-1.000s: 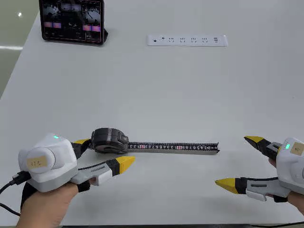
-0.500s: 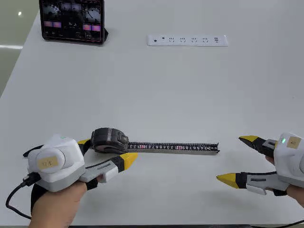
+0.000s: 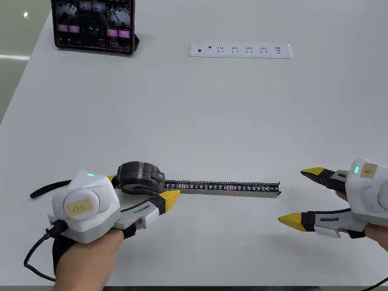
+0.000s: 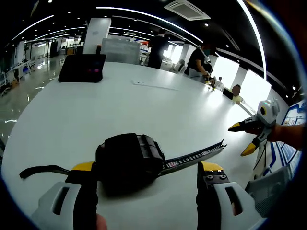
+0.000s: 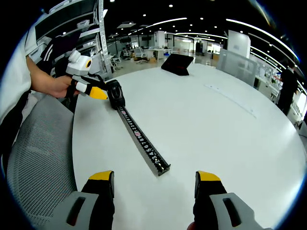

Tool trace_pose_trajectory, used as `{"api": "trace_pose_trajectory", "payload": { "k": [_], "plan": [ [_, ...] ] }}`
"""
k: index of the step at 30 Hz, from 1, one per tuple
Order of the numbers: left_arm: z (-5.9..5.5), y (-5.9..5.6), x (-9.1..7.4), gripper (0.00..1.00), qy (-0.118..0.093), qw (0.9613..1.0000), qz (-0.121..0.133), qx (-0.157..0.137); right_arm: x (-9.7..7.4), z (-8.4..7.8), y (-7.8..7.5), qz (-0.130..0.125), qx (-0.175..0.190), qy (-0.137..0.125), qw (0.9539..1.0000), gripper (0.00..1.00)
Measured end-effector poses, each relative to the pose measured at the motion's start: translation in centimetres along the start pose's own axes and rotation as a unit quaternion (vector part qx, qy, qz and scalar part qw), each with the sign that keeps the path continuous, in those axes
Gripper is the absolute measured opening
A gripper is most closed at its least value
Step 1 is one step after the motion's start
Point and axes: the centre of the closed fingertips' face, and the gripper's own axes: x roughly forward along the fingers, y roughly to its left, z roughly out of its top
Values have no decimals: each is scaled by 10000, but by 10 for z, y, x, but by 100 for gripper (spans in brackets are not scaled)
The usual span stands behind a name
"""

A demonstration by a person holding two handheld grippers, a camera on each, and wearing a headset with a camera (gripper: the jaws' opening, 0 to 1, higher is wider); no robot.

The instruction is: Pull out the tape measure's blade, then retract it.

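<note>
A black tape measure case (image 3: 140, 177) lies on the white table (image 3: 200, 115), its blade (image 3: 224, 187) drawn out to the right and ending in a hook (image 3: 278, 188). My left gripper (image 3: 140, 188) is open and straddles the case (image 4: 127, 160), one yellow-tipped jaw on each side, without clamping it. To the right my right gripper (image 3: 302, 196) is open, a short way beyond the hook. In the right gripper view the hook (image 5: 163, 168) lies just ahead of the right gripper (image 5: 154, 176), and the blade (image 5: 136, 136) runs back to the case (image 5: 115, 96).
A dark tablet (image 3: 94, 24) stands at the far left and a white power strip (image 3: 240, 50) lies at the far middle. The case's black strap (image 3: 45, 189) trails left. The table's near edge (image 3: 200, 285) is close behind both hands. People stand far off.
My left gripper has slid right and forward, so its jaws now flank the case. The right gripper has edged slightly left. The tape measure has stayed put.
</note>
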Motion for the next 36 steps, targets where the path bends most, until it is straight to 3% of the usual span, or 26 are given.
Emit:
{"api": "trace_pose_trajectory", "payload": {
  "k": [16, 36],
  "plan": [
    [0, 8, 5, 78, -16, 9990, 456, -15, 8, 3, -8, 362, -589, 392, 9968, 56],
    [1, 22, 9, 64, -31, 9958, 792, -463, 16, 3, -19, 579, -1078, 729, 9898, 44]
  ]
}}
